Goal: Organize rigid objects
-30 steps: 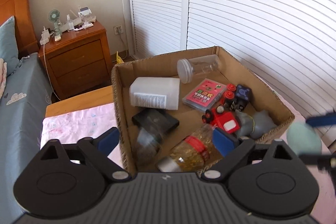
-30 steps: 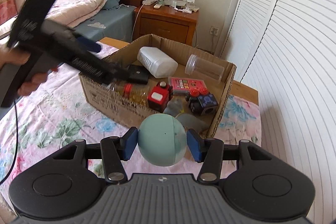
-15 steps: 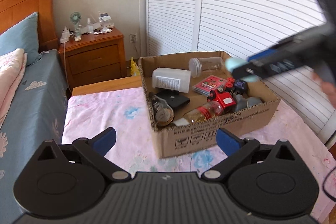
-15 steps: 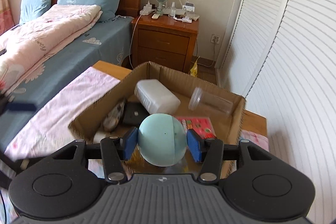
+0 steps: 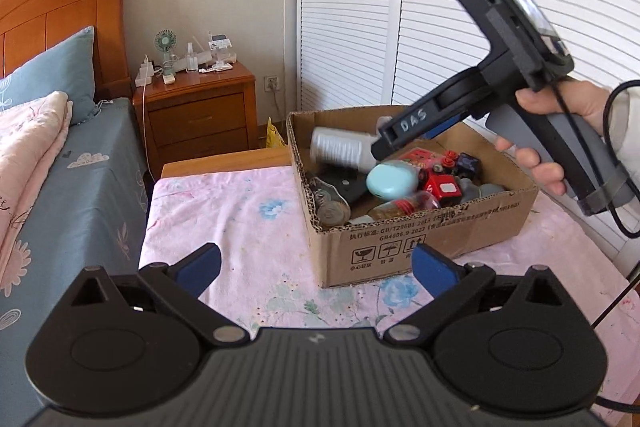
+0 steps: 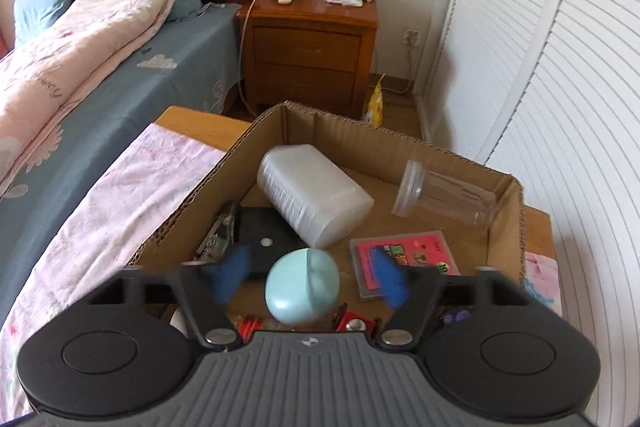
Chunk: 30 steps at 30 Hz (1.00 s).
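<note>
A pale mint-green ball (image 6: pixel 303 285) is seen in a brown cardboard box (image 5: pixel 472 227) printed with black symbols. Blue pads are carried on the black right gripper (image 6: pixel 310 281) and the black left gripper (image 5: pixel 316 267). The cloth (image 5: pixel 248 227) is patterned in pink with blue flowers. A red toy car (image 5: pixel 444 187) and a white ribbed container (image 6: pixel 314 201) are seen.

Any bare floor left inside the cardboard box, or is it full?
Free: bare cardboard floor at the far end, between the white ribbed plastic container and the clear plastic jar. Crowded: near end, with the round mint-green case, pink card pack, red toy and black flat box. Outside, the floral cloth beside the box is open.
</note>
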{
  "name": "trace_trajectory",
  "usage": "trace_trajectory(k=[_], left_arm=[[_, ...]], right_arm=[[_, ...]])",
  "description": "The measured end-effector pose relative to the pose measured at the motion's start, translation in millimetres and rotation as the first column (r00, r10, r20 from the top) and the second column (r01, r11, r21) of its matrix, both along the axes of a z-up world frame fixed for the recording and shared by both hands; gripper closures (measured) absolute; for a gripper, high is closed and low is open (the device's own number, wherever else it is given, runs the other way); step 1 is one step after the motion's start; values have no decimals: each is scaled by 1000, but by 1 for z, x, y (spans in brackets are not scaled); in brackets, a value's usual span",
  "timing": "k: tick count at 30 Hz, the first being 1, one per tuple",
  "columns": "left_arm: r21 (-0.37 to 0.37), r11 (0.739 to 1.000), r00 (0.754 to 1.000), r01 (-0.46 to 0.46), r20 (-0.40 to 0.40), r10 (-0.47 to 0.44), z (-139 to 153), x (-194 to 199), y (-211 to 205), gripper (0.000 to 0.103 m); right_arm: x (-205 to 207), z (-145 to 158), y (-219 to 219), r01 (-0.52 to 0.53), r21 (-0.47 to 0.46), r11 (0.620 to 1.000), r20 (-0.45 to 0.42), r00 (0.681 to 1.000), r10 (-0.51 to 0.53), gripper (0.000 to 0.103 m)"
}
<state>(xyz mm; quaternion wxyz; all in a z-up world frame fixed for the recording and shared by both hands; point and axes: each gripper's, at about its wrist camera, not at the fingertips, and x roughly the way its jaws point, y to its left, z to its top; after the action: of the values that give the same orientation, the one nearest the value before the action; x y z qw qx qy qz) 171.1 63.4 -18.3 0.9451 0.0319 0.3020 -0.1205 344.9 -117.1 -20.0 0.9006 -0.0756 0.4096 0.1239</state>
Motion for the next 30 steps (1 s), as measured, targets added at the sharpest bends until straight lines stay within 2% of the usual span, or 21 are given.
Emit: trace_trajectory(k=[1, 3, 8, 12, 16, 21, 30], left_arm=[[4, 1000, 1000, -3, 3, 3, 1, 0, -1, 2], [8, 1000, 1000, -9, 10, 8, 2, -2, -1, 2], [-2, 1000, 1000, -28, -3, 28, 9, -1, -8, 2], [18, 998, 998, -56, -30, 56, 12, 0, -19, 2], [32, 995, 993, -98, -66, 100, 15, 0, -31, 2], [38, 995, 992, -92, -87, 95, 24, -5, -44, 2], [69, 992, 990, -102, -96, 108, 41, -9, -64, 2]], right_arm=[[-4, 3, -2, 9, 4, 1000, 19, 1000, -9, 4], [-13, 11, -6, 24, 8, 1000, 45, 999, -24, 0], [-46, 29, -17, 80, -19, 997, 66, 995, -78, 0], [-82, 27, -28, 169, -54, 984, 50, 985, -167, 0], [-123, 21, -42, 255, -11, 967, 22, 967, -254, 0], [-160, 14, -57, 342, 57, 938, -28, 940, -341, 0], [-188, 24, -64, 388, 78, 918, 20, 920, -390, 0]])
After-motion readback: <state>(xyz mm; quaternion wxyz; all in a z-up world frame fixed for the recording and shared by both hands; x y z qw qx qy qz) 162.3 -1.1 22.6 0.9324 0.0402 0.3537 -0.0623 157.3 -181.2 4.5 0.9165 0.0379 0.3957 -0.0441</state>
